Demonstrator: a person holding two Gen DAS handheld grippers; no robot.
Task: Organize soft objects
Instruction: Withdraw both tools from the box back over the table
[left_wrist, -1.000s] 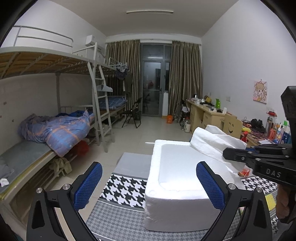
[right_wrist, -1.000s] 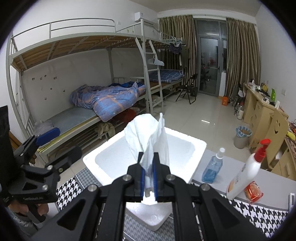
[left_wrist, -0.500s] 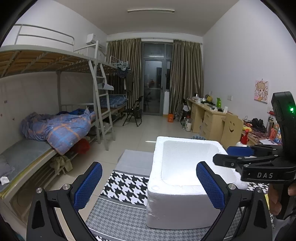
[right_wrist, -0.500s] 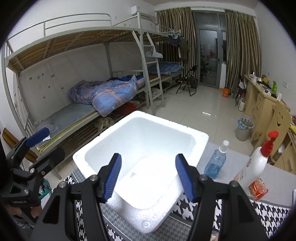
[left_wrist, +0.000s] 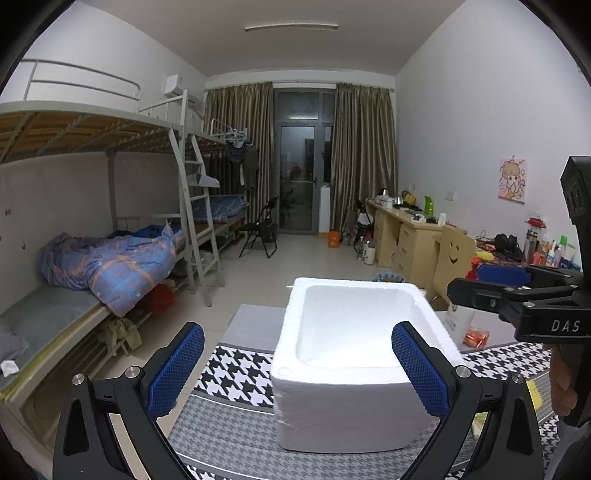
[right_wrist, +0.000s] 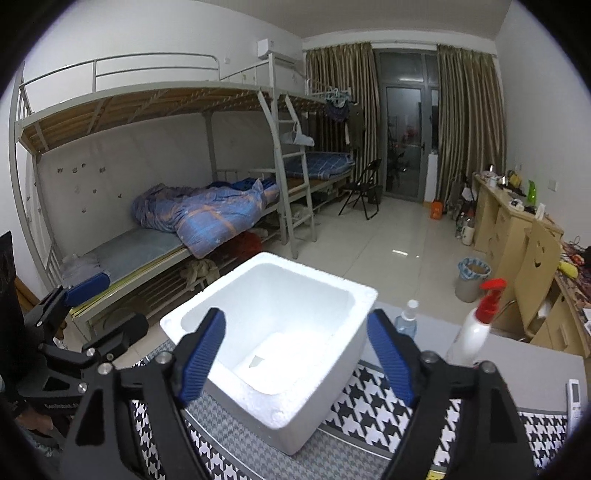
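right gripper (right_wrist: 295, 354) just opening, empty, over white rectangular styrofoam box (right_wrist: 280, 402).

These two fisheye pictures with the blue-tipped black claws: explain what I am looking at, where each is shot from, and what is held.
There is no robot here. A person carries a hand-held claw in each hand, and a camera on each looks forward along its two fingers.

One picture is from the left claw, the other from the right claw. Each also shows the other claw at its edge.

Both face a white foam box standing on a houndstooth cloth. Beside the box stand a small clear bottle and a white pump bottle.

Both claws are open and hold nothing. The right one's jaws have just been opening, with nothing between them now.
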